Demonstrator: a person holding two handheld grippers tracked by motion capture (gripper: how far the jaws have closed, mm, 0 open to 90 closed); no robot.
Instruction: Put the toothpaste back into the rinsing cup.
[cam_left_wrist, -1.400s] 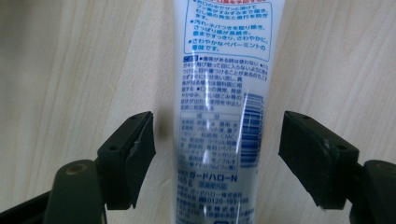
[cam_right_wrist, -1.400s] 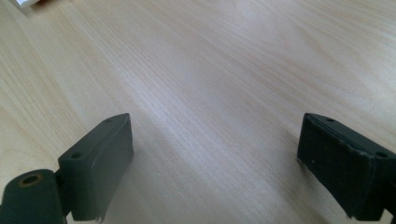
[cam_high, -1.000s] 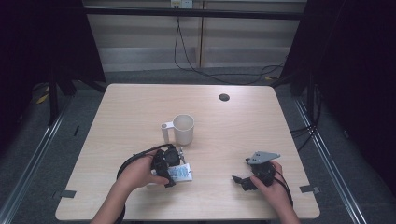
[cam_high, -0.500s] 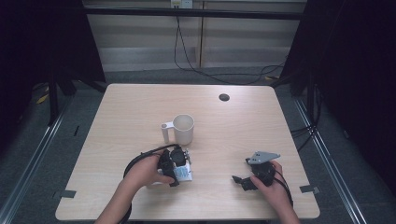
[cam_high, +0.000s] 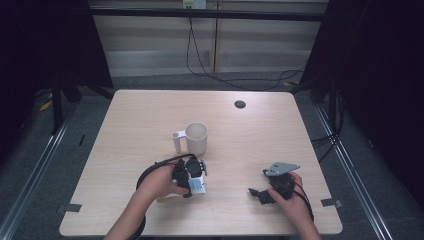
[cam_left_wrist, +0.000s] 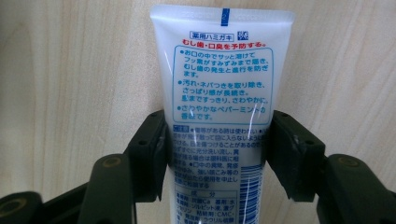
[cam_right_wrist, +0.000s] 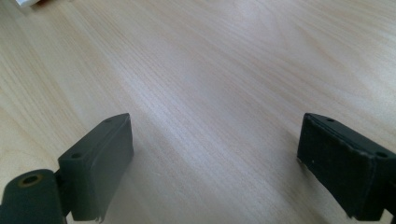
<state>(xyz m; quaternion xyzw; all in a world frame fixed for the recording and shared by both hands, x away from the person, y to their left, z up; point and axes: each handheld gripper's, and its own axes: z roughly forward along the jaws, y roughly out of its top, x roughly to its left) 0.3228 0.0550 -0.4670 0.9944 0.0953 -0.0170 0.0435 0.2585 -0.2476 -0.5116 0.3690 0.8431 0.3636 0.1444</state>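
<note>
White mug (cam_high: 196, 138) stands just beyond the toothpaste tube (cam_left_wrist: 219, 98), apart.

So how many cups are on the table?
1. One white cup with a handle stands near the middle of the table, just beyond the left gripper, which holds a toothpaste tube. None looks hidden.

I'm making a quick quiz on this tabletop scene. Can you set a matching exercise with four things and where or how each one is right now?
Things:
1. toothpaste tube
2. mug
3. right gripper
4. dark round hole

States:
a. jaws wide apart over bare wood
b. lying flat between the left gripper's jaws, which have just been closing on it
c. near the table's far edge
d. upright mid-table, handle to the left in the high view

Pairs: 1-b, 2-d, 3-a, 4-c
</note>
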